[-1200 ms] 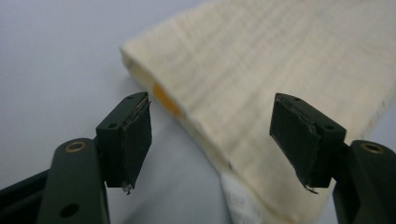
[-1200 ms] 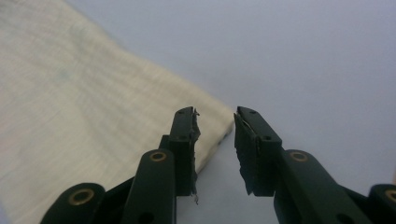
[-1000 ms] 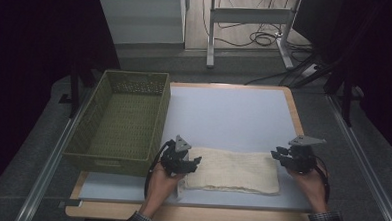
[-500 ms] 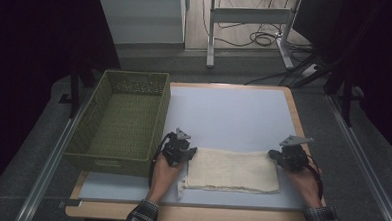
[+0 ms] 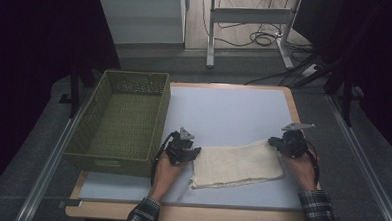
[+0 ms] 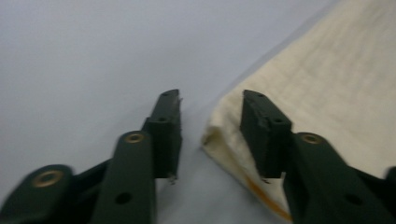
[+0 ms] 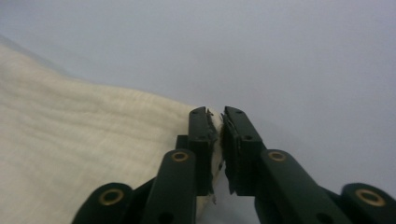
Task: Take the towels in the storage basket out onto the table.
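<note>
With the right claw [image 7: 218,115], pinches the far right corner of the cloth [image 7: 84,140], jaws nearly together on a sliver of cream fabric squeezed between the pads, though just eased a touch wider. With the left claw [image 6: 210,100], straddles the far left corner, jaws apart and just opened further, one over bare counter [image 6: 84,56], the other over the folded edge, fabric between them but not pressed. Seems to take both ends of one long edge, probably to lift or fold evenly, hence a hand at each end. Leaves the cloth flat on the near part of the counter, slightly askew, its left end near the green basket [image 5: 113,159] at the counter's left side, perhaps the place meant for it. Gets from the two claw views what the high view cannot give: how the pads meet the fabric, the doubled layers, and an orange streak at the left corner. Gets from the high view the layout instead: whole cloth, both hands, basket, and the bare stretch of counter beyond.
</note>
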A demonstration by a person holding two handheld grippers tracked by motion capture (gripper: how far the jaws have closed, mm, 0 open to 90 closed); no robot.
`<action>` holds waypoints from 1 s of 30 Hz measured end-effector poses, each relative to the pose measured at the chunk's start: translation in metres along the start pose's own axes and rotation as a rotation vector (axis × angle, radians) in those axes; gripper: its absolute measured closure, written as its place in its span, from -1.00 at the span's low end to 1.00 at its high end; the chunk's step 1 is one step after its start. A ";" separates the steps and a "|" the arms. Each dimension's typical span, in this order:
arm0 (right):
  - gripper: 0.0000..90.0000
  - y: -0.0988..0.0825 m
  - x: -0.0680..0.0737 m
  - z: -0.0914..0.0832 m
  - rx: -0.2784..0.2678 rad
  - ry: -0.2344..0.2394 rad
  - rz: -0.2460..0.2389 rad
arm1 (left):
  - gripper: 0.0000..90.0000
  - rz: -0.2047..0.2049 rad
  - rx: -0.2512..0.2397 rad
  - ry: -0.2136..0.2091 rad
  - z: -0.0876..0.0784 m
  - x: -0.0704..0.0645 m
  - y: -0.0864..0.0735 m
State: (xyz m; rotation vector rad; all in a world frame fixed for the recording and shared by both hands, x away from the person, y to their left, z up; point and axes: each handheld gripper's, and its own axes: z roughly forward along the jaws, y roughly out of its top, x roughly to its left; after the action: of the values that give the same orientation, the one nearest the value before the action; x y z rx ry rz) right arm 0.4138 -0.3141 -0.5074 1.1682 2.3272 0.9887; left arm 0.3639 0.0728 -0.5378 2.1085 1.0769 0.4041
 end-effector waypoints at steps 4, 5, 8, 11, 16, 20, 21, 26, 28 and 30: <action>0.62 -0.004 0.002 -0.010 -0.018 0.032 0.024 | 0.00 -0.002 -0.031 0.015 0.002 0.003 -0.004; 0.58 -0.005 0.003 -0.013 -0.021 0.035 0.025 | -0.04 -0.025 -0.031 0.009 0.003 0.005 -0.004; 0.39 -0.008 0.007 -0.018 -0.017 0.080 0.025 | -0.09 -0.029 -0.030 0.005 0.003 0.006 -0.004; 0.33 -0.010 0.014 -0.024 -0.007 0.081 -0.003 | -0.10 -0.034 -0.034 0.003 0.004 0.006 -0.005; 0.23 -0.015 0.027 -0.032 -0.010 0.104 -0.019 | -0.10 -0.038 -0.035 -0.001 0.004 0.006 -0.005; 0.20 -0.017 0.039 -0.035 -0.016 0.138 -0.018 | -0.10 -0.040 -0.034 -0.004 0.004 0.007 -0.005; 0.20 -0.018 0.043 -0.036 -0.019 0.150 -0.018 | -0.10 -0.042 -0.034 -0.005 0.004 0.007 -0.005; 0.20 -0.019 0.066 -0.034 -0.014 0.198 -0.060 | -0.09 -0.042 -0.035 -0.005 0.004 0.007 -0.005; 0.20 -0.019 0.075 -0.032 -0.010 0.228 -0.070 | -0.09 -0.041 -0.034 -0.006 0.004 0.007 -0.005; 0.20 -0.019 0.084 -0.030 -0.006 0.251 -0.085 | -0.09 -0.042 -0.034 -0.006 0.004 0.007 -0.005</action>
State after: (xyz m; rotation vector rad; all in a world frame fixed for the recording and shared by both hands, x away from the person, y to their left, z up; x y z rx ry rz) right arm 0.3358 -0.2669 -0.5004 0.9823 2.5395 1.1694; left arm 0.3672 0.0789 -0.5446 2.0528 1.1012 0.3928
